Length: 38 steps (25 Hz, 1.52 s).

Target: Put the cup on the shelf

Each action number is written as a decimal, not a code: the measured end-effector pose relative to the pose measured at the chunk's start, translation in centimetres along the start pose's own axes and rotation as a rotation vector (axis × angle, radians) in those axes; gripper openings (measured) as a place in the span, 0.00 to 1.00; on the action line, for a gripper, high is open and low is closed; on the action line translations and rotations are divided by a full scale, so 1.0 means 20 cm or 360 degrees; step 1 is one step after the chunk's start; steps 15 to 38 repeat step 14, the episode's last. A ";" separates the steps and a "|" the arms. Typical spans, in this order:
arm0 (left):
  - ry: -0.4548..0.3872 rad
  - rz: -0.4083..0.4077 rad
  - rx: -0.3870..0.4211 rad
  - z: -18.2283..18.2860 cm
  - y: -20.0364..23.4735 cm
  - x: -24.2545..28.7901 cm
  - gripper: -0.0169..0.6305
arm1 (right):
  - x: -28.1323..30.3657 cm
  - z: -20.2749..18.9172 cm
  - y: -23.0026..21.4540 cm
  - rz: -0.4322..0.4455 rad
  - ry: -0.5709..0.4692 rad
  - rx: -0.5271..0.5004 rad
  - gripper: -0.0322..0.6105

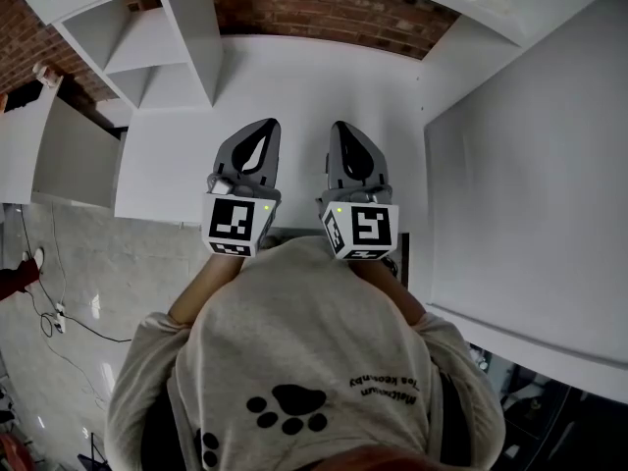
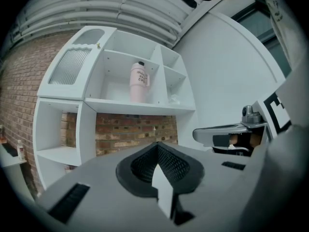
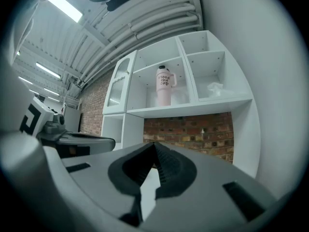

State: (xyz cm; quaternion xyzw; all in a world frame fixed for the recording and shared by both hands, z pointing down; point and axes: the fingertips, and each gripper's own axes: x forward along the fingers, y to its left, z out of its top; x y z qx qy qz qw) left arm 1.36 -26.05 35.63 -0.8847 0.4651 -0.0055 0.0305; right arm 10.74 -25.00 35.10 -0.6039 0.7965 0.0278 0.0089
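Head view looks down; both gripper views face the shelf [image 2: 140, 108].

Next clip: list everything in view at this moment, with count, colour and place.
shelf unit: one, white, straight ahead
cup: one, pink, upright in the shelf unit's middle upper compartment
crumpled item: one, white, lower compartment right of the cup
brick wall: one, red-brown, behind the shelf unit
counter: one, white, in front of the person
left gripper: one, grey, jaws shut, empty
right gripper: one, grey, jaws shut, empty
sweatshirt: one, grey with black paw print, on the person
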 end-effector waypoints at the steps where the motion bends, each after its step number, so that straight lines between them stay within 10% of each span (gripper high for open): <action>1: -0.0001 0.0005 0.0000 0.00 0.00 0.00 0.04 | 0.00 0.00 0.00 0.0006 -0.0003 -0.0001 0.06; 38: -0.0032 0.0050 -0.0074 -0.02 -0.03 -0.01 0.04 | -0.03 -0.01 -0.01 0.0085 -0.0021 -0.0002 0.06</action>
